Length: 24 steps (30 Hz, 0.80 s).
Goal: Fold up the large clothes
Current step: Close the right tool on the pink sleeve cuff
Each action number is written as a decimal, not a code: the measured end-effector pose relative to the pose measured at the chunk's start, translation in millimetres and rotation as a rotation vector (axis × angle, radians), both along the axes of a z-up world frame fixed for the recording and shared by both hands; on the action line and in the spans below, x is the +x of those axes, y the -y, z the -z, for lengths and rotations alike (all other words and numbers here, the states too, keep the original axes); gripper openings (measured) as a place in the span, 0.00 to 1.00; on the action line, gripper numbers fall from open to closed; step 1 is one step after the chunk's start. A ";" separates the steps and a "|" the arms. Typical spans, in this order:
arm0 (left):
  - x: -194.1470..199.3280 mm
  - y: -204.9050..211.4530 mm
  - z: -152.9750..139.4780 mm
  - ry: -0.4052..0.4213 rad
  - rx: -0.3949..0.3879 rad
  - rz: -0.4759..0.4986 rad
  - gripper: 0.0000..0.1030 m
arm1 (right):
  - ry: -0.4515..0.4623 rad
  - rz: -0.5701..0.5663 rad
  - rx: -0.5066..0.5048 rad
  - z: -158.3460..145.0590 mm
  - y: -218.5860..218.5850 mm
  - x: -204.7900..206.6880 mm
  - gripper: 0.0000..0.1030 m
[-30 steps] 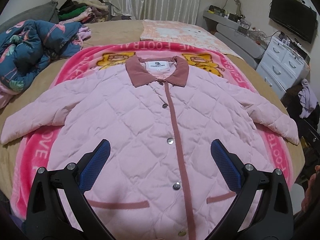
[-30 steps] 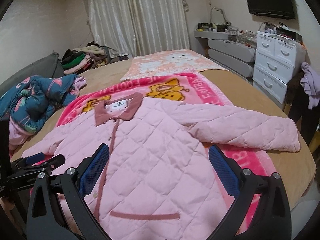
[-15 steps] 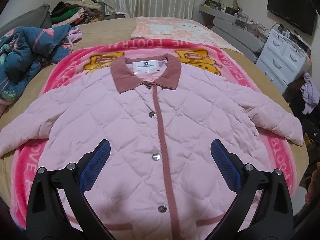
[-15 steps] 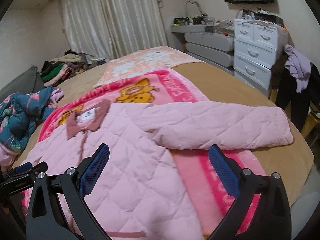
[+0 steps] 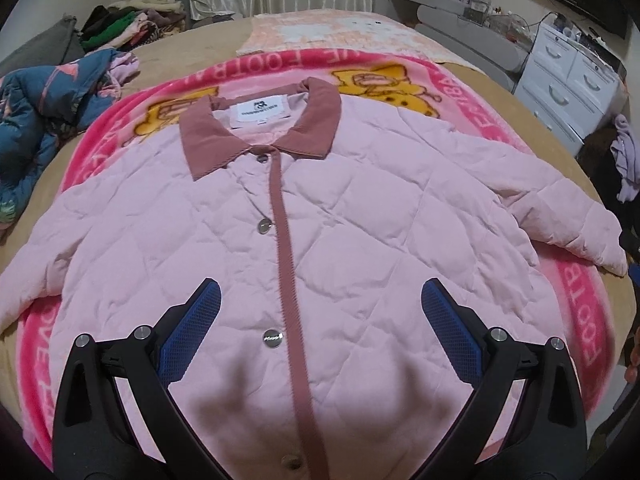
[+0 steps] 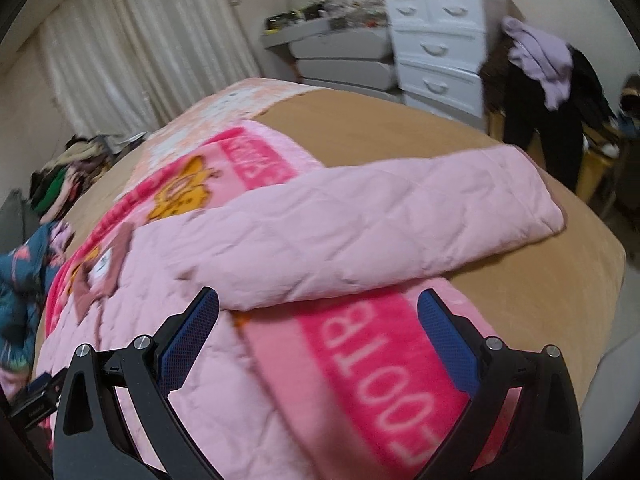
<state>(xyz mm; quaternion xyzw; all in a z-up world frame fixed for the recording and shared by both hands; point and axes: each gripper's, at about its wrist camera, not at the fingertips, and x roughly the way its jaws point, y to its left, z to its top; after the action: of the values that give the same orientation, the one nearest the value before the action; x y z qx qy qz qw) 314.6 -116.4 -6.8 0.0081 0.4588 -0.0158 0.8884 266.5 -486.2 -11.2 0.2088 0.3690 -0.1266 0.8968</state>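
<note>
A pink quilted jacket (image 5: 340, 216) with a dusty-rose collar (image 5: 260, 132) lies flat, front up and buttoned, on a pink blanket (image 5: 580, 300) on the bed. Both sleeves are spread out to the sides. My left gripper (image 5: 320, 312) is open and empty, hovering over the jacket's chest. My right gripper (image 6: 318, 328) is open and empty, just in front of the jacket's right sleeve (image 6: 380, 232), over the blanket's edge (image 6: 380, 380). The sleeve's cuff (image 6: 548, 204) lies on the tan bed cover.
A blue patterned quilt (image 5: 44, 120) is bunched at the bed's left. Piled clothes (image 5: 132, 28) lie at the far left corner. White drawers (image 6: 436, 48) and hanging clothes (image 6: 544, 60) stand right of the bed. The bed's right edge (image 6: 608, 280) is close.
The left gripper has moved forward up the jacket toward the collar. The right gripper has swung right, toward the right sleeve and the bed edge. Both stay open.
</note>
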 end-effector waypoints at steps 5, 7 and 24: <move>11.6 11.9 11.0 -0.013 0.027 0.008 0.91 | -0.044 0.073 0.031 24.3 30.8 4.2 0.96; 15.9 15.6 15.4 -0.021 0.027 0.011 0.91 | -0.057 0.101 0.050 33.8 43.3 5.6 0.96; 47.6 8.7 26.7 -0.034 0.034 -0.020 0.91 | -0.026 0.349 0.333 95.5 166.5 34.2 0.96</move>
<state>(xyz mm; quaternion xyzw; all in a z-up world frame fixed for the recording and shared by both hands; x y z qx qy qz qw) 362.2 -125.1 -33.5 0.0184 0.4739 0.0008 0.8804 300.7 -652.8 -106.7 0.4125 0.3548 -0.2199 0.8097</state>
